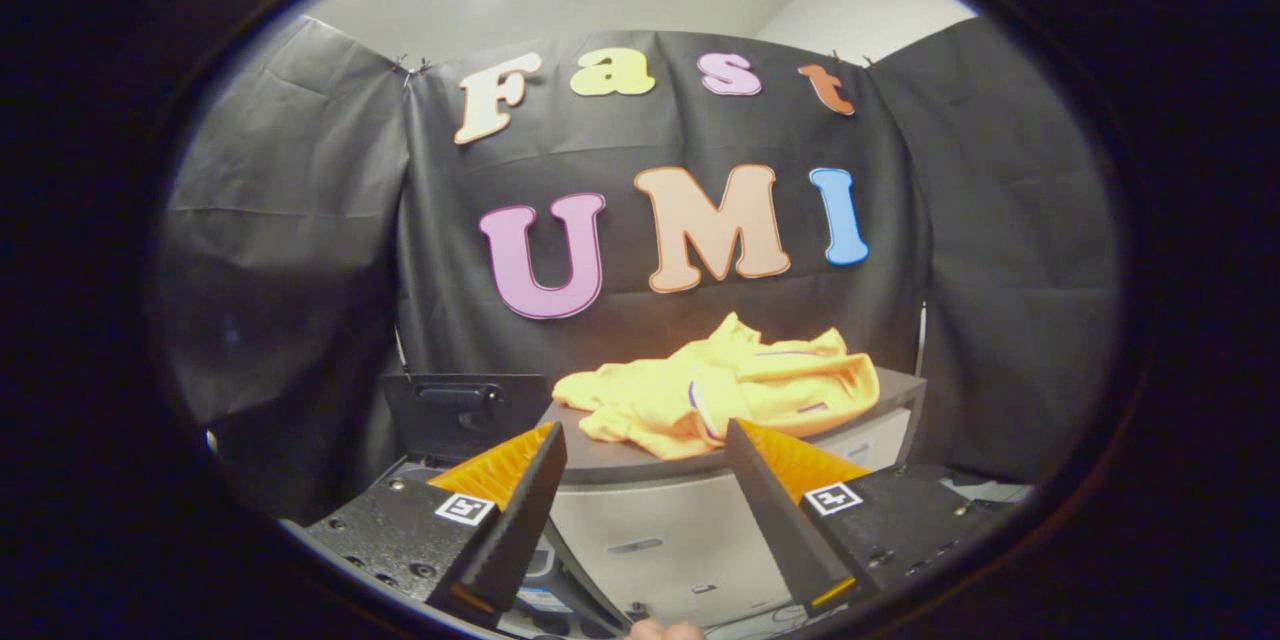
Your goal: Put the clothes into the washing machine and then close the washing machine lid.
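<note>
**Yellow garment heaped on the grey top, tool spread wide before it**

While the tool (645,440) stands with its two fingers spread wide and nothing between them, a crumpled yellow garment (720,390) lies just beyond the fingertips. To the left, behind the left finger, a dark upright panel with a recessed handle (465,410) stands against the black cloth wall (290,250); whether it is the washing machine lid I cannot tell. In the middle, a dark grey flat top (620,460) caps a pale grey cabinet body (660,540), and the garment rests on it. The cloth is bright yellow, bunched in soft folds, with thin purple lines across it and a peak rising at its back. Its right part spreads towards the top's right edge, near the right finger.
</note>
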